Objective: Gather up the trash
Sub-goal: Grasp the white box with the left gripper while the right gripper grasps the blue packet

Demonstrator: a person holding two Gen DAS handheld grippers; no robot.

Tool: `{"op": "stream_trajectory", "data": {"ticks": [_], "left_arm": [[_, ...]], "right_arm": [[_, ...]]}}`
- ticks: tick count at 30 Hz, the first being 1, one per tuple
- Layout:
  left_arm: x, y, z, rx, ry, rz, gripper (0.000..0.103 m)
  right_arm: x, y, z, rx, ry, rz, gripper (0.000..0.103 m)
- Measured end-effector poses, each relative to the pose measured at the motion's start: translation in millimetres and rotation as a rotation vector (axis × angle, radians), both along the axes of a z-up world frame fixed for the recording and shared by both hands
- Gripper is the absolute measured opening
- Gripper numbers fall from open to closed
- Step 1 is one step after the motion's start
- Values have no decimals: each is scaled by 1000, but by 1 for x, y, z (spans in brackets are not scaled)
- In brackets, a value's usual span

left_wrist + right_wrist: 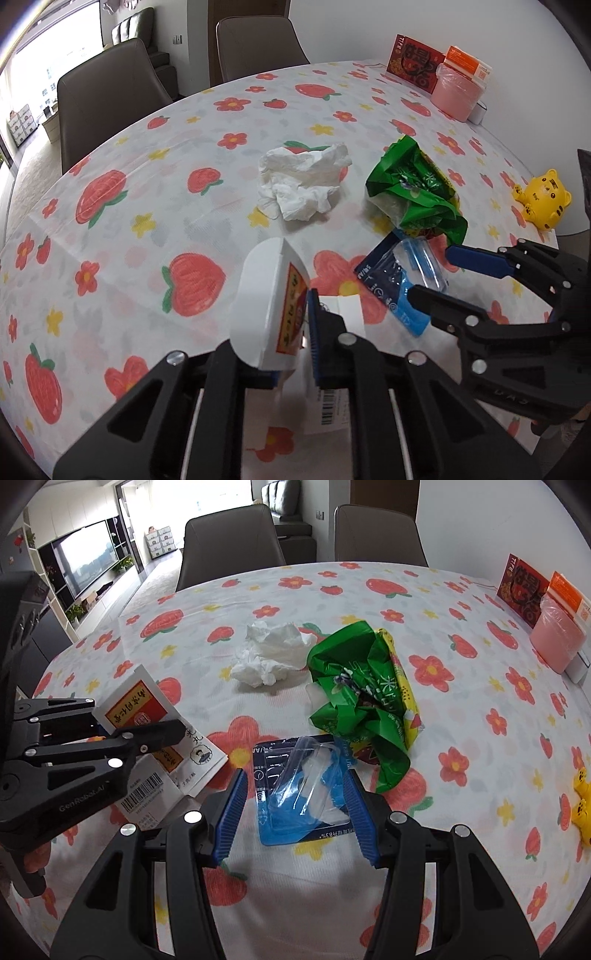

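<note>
- Nearest the left wrist camera, the left gripper (295, 325) has its jaws closed almost fully on a flattened white carton (269, 306) with a red and yellow label, tilted up off the counter (110, 236).
- From the right wrist view the same carton (147, 716) is pinched at its near part, its barcoded end hanging below the jaws.
- Right gripper (295, 805) has its jaws about half open, straddling a blue blister pack (295, 797) that lies flat on the counter; the pads sit just beside its edges, whether touching cannot be told.
- Just beyond the right jaws lies a crumpled green wrapper (358, 701), touching the pack's far edge.
- Farther ahead, left of the wrapper, sits a wad of white tissue (269, 653).
- Far right of both jaws stands a yellow tiger figure (543, 199).
</note>
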State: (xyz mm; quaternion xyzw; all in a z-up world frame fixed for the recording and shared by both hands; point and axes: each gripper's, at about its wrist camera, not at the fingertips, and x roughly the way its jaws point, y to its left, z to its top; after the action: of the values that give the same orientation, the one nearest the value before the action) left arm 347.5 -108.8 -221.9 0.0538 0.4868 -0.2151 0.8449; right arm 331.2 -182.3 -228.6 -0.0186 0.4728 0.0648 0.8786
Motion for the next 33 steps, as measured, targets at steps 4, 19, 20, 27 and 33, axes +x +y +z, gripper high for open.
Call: {"op": "stream_trajectory", "data": {"ticks": [4,19,20,27,33], "left_arm": [[1,0,0,-3,-6,-10,11],[12,-8,-3,-11,-14,-28,11],[12,-8,-3,-14,-11,-27,10],[10,-7,2,-29,-14,-24,8],[4,-4,14,-38,-33,-20,8]], "right_arm": [[3,1,-11,-7,9,2,52],[12,-3,-27,-51,6,15,58],[12,-3,-26,-43,7,18,52],[8,-3,-19,-29,-4,30,50],[0,0,-2,-20,-30,36,50]]}}
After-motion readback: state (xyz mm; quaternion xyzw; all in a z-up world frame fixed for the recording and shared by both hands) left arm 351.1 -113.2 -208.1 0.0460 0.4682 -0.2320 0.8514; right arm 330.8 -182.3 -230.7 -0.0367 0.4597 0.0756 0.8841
